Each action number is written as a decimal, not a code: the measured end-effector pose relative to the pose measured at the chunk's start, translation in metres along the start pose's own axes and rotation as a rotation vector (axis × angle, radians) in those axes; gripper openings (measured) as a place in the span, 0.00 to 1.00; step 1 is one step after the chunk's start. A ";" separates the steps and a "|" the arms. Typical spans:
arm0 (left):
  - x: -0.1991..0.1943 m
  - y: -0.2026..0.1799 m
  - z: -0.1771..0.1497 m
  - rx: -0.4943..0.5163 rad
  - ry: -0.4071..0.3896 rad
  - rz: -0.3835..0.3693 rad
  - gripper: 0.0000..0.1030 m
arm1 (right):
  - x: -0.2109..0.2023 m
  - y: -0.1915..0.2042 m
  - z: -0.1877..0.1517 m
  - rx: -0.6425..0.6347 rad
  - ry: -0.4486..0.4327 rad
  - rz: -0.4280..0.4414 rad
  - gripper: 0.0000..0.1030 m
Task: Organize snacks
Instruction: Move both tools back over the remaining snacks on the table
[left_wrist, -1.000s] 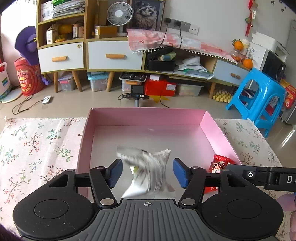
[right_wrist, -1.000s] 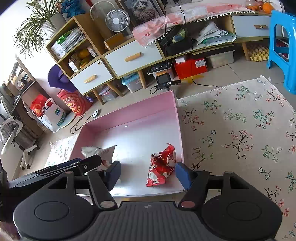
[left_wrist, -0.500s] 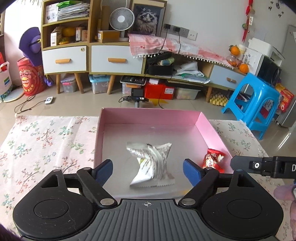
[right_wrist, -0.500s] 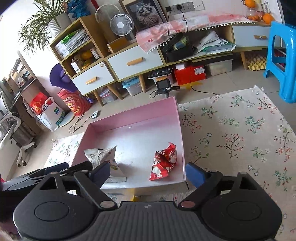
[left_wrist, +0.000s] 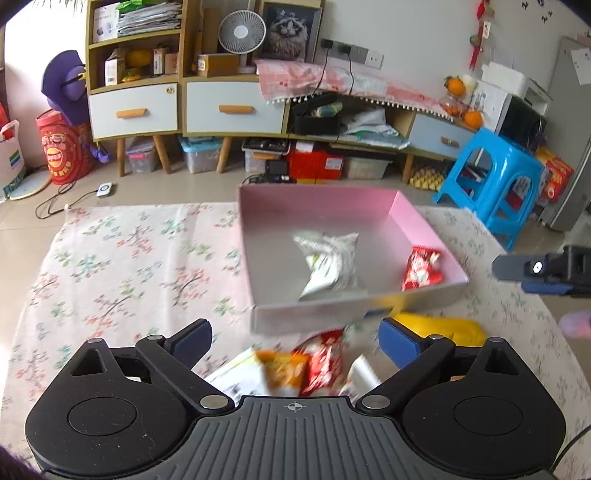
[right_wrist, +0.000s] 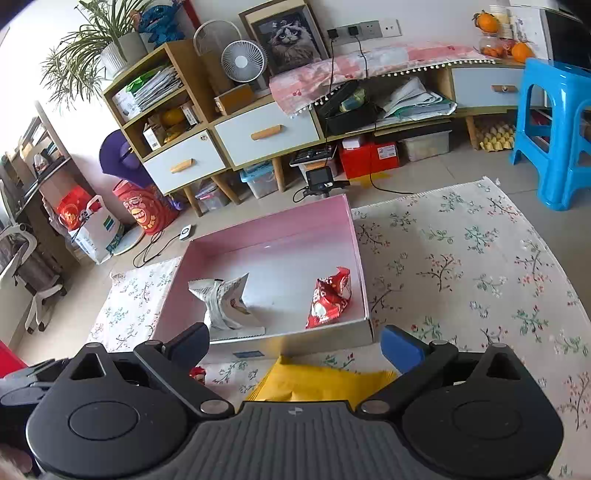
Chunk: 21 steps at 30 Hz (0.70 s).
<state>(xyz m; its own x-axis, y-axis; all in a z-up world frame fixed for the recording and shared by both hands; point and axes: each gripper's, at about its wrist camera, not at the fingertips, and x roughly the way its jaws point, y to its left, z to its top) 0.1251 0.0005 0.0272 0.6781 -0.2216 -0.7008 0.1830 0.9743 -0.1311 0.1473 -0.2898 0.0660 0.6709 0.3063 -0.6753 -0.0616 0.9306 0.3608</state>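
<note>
Left gripper (left_wrist: 295, 338) jaws apart, empty; blurred snack pile (left_wrist: 295, 369) between them, partly hidden. Right gripper (right_wrist: 295, 341) jaws apart; yellow packet (right_wrist: 317, 382) below, cut off. White packet (right_wrist: 225, 304), red packet (right_wrist: 328, 297) ahead in pink box (right_wrist: 347, 221).

Both wrist views near, angled down, sharing pink box (left_wrist: 424, 225) (right_wrist: 352, 236)

Ahead of you: a white wall (right_wrist: 424, 14) with sockets, a framed cat picture (right_wrist: 286, 35), and a low wooden cabinet (right_wrist: 229, 136) with pale drawers. White fan (right_wrist: 243, 61) on top, potted plant (right_wrist: 110, 44) beside it. Blue plastic stool (right_wrist: 554, 125) to the right (daylight, tiled floor (right_wrist: 443, 170)).
</note>
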 end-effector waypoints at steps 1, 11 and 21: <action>-0.003 0.002 -0.002 0.004 0.007 0.003 0.96 | -0.001 0.001 -0.002 0.002 -0.001 -0.001 0.88; -0.015 0.036 -0.041 0.011 0.069 -0.073 0.97 | 0.000 0.006 -0.029 -0.040 0.015 -0.022 0.89; -0.025 0.034 -0.076 0.281 0.036 -0.278 0.97 | -0.004 0.030 -0.081 -0.234 0.041 0.006 0.90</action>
<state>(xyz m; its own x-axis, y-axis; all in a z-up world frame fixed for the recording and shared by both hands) 0.0604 0.0424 -0.0135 0.5502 -0.4693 -0.6907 0.5477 0.8272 -0.1258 0.0830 -0.2463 0.0274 0.6398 0.3152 -0.7009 -0.2385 0.9484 0.2088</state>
